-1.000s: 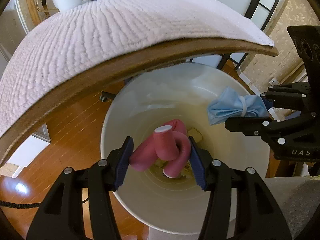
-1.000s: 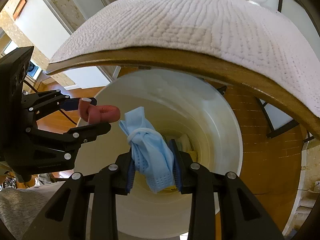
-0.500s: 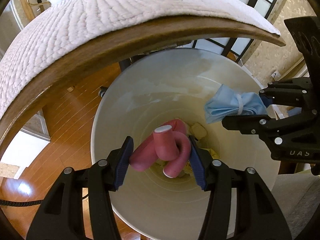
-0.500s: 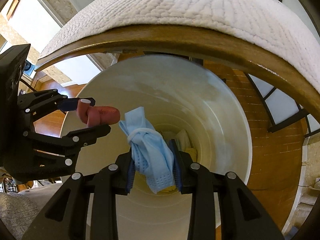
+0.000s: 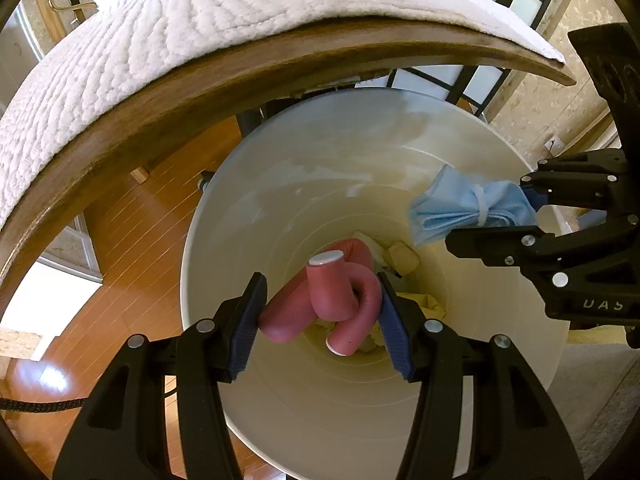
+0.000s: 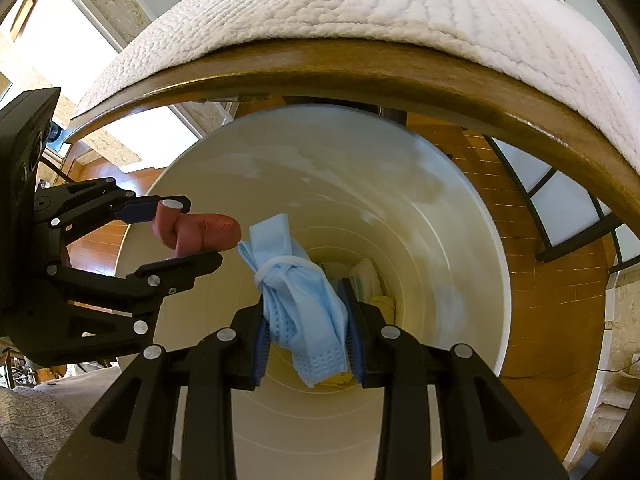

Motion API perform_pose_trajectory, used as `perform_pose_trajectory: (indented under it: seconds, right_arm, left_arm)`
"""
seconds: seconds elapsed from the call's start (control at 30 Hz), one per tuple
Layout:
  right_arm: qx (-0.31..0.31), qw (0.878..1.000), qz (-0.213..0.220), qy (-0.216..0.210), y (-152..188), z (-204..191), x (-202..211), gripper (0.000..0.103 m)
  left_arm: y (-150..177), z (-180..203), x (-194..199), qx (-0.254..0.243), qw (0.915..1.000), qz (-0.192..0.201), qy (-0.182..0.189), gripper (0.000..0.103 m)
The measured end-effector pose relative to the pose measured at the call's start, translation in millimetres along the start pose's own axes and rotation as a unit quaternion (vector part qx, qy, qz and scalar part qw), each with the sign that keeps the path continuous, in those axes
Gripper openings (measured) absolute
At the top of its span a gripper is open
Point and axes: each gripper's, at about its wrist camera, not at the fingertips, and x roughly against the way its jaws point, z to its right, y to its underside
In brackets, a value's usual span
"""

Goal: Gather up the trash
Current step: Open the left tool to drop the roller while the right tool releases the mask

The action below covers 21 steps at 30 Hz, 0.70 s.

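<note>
I am looking down along both grippers into a white bin (image 5: 472, 380) that stands on a wood floor (image 5: 132, 236), just below the edge of a table (image 5: 224, 92) covered with a white quilted cloth (image 5: 192, 12). My left gripper (image 5: 320, 312) pinches a pink knotted foam tube (image 5: 324, 300) between its blue pads (image 5: 248, 320); the tube hangs over the middle of the bin's mouth. My right gripper (image 6: 306, 332) is clamped on a knotted blue mask (image 6: 304, 304), also over the bin, with the left gripper (image 6: 188, 232) and its tube (image 6: 200, 232) just beside it on the left of that view. From the left view the mask (image 5: 468, 208) sits near the bin's right rim. Pale scraps of trash (image 5: 404, 258) already lie at the bottom.

I judge this to be the drop step: both pieces are carried and positioned above the bin, not yet released. The next move calls for spreading each pair of jaws so the pieces fall clear, and keeping the mask inside the rim, since soft cloth may cling to a pad.

Compared with a second ago, the table edge has slid higher in both views and more of the bin's inside shows. The two grips look unchanged.
</note>
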Motion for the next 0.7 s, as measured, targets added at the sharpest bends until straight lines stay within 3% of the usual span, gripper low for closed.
perform_pose_trajectory:
  seconds: [0.53,0.7]
  right_arm:
    - [-0.013,1.0,-0.004,-0.003,1.6,8.0,-0.2,0.033]
    - [-0.021,1.0,0.001,0.001,1.7,9.5,-0.9,0.051]
  left_arm:
    - [0.0,3.1,-5.3,-0.007,1.0,-0.004,-0.003,0.056]
    - [-2.3,3.6,-5.4,-0.013,0.9999,-0.004,-0.009,0.066]
